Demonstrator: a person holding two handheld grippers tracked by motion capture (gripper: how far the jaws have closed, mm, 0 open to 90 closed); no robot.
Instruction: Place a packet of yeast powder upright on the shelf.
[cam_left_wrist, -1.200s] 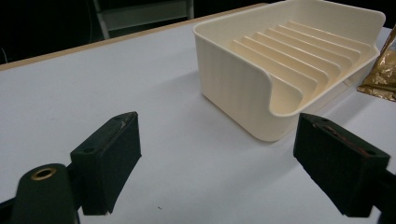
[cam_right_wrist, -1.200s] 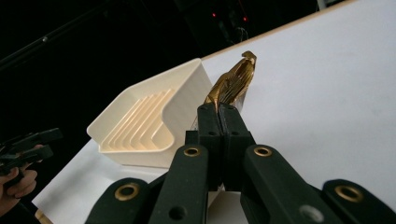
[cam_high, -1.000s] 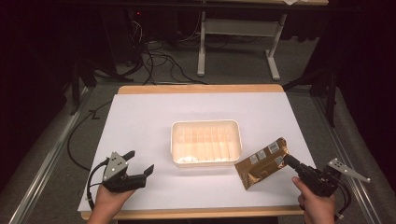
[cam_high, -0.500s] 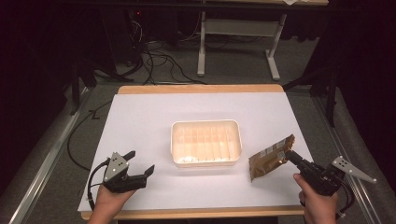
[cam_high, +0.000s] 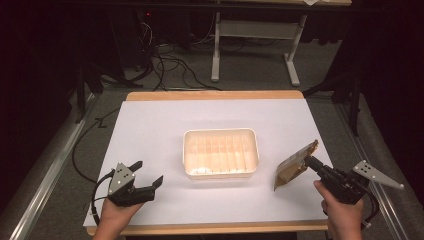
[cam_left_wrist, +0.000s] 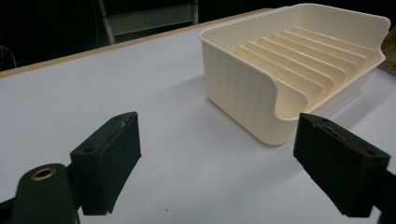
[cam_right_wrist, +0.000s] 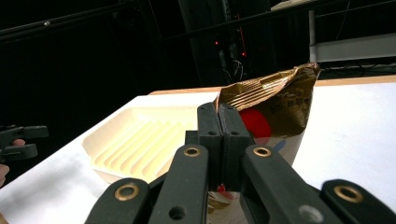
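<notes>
Two tools, right tool (cam_high: 311, 162) pinching snack bag (cam_high: 292, 167) beside ribbed tray (cam_high: 220, 153), left tool (cam_high: 148, 174) apart.

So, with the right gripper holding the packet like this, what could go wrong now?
1. The right gripper pinches only the edge of the gold snack packet, so it might slip or tear.
2. The packet hangs close beside the cream tray; a swing could knock the tray.
3. The left gripper is open and apart from the tray, so nothing steadies it.
</notes>
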